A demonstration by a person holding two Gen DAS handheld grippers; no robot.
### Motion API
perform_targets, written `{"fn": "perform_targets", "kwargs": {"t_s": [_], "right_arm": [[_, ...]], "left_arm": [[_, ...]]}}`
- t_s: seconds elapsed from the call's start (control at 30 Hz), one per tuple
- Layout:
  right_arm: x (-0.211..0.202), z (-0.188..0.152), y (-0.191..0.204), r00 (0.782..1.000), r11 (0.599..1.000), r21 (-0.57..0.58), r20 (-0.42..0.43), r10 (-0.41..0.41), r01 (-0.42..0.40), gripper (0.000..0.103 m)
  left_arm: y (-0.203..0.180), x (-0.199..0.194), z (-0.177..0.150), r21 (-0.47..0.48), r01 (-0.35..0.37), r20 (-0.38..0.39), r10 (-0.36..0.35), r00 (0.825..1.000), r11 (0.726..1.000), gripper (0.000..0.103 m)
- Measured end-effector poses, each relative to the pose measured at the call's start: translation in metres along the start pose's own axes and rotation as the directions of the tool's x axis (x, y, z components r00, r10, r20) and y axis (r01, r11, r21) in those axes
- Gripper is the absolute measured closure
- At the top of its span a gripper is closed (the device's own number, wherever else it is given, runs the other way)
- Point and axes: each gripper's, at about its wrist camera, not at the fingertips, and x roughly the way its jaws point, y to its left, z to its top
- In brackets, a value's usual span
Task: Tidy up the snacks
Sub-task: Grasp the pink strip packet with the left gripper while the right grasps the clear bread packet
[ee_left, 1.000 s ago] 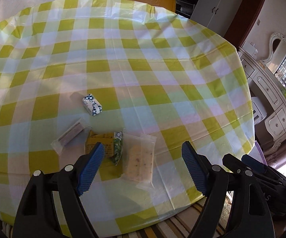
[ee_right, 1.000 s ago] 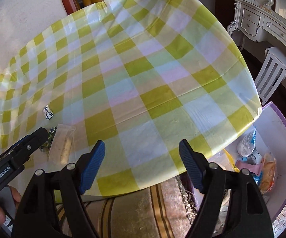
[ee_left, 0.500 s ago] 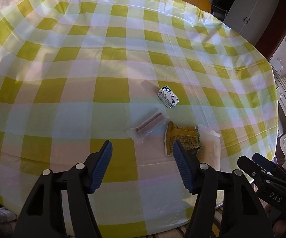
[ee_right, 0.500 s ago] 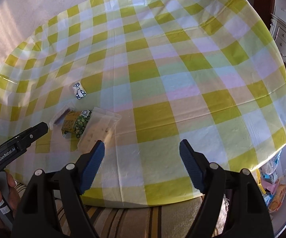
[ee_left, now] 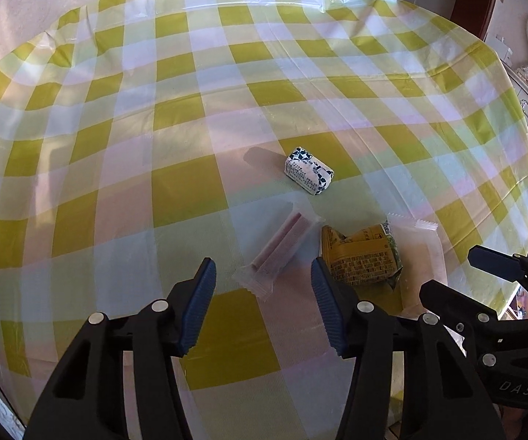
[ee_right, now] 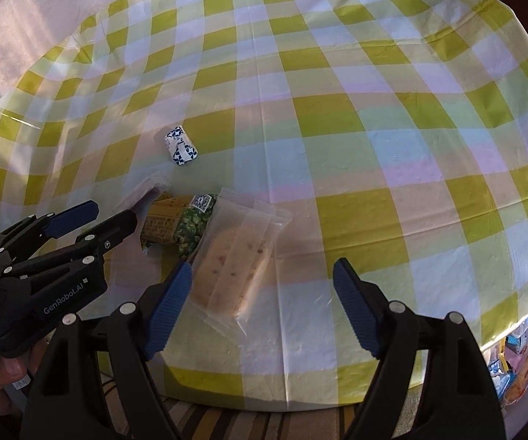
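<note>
On the yellow-checked tablecloth [ee_left: 187,187] lie a pink wafer-stick packet [ee_left: 278,249], a blue-and-white wrapped snack [ee_left: 307,174], a yellow packet [ee_left: 362,256] and a clear biscuit packet [ee_left: 425,253]. My left gripper [ee_left: 264,304] hovers over the pink packet's near end. Its jaws are closing, and the pads do not touch the packet. My right gripper [ee_right: 264,308] stands open above the near end of the clear biscuit packet [ee_right: 234,264], with its left pad beside the packet's edge. The yellow packet [ee_right: 176,223] and the blue-and-white snack [ee_right: 180,145] lie further left.
The table's near edge [ee_right: 264,399] runs just below both grippers, with a striped rug [ee_right: 227,421] under it. A container of more snacks [ee_right: 516,370] sits past the table's lower right edge. A person's hand [ee_right: 3,377] holds the left gripper [ee_right: 111,212].
The left gripper has swung left onto the pink packet and its jaws have narrowed. The right gripper has swung left from the table's right edge to above the clear packet.
</note>
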Motion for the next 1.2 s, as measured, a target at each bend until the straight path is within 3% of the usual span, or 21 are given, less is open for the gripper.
{"fn": "perform_targets", "kwargs": {"t_s": [0.23, 0.43, 0.67, 0.8, 0.9, 1.0, 1.2], "right_arm": [[0.006, 0.006, 0.008, 1.0, 1.0, -0.011, -0.008, -0.02, 0.02, 0.023], [0.013, 0.008, 0.013, 0.999, 0.999, -0.022, -0.023, -0.03, 0.029, 0.023], [0.016, 0.006, 0.011, 0.998, 0.998, -0.015, -0.018, -0.056, 0.055, 0.024], [0.014, 0.006, 0.005, 0.995, 0.995, -0.01, 0.001, -0.098, 0.098, 0.05], [0.013, 0.006, 0.002, 0.994, 0.993, -0.015, 0.009, -0.113, 0.113, 0.061], [0.011, 0.005, -0.005, 0.995, 0.995, 0.0, 0.014, -0.095, 0.095, 0.067], [0.002, -0.001, -0.02, 0.999, 0.998, 0.045, 0.023, -0.04, 0.039, 0.068]], "left_arm": [[0.0, 0.011, 0.004, 0.039, 0.049, -0.008, -0.049, 0.999, 0.998, 0.062], [0.001, 0.01, 0.002, 0.034, 0.06, 0.003, -0.06, 0.998, 0.998, 0.082], [0.001, 0.004, -0.001, 0.025, 0.064, 0.034, -0.065, 0.997, 0.998, 0.088], [0.004, -0.004, -0.002, -0.002, 0.06, 0.058, -0.06, 0.997, 0.998, 0.088], [0.004, -0.01, -0.004, -0.015, 0.06, 0.069, -0.059, 0.996, 0.998, 0.088], [0.0, -0.018, -0.006, -0.017, 0.057, 0.083, -0.055, 0.995, 0.998, 0.088], [-0.014, -0.036, -0.014, -0.011, 0.057, 0.106, -0.056, 0.993, 0.998, 0.088]]}}
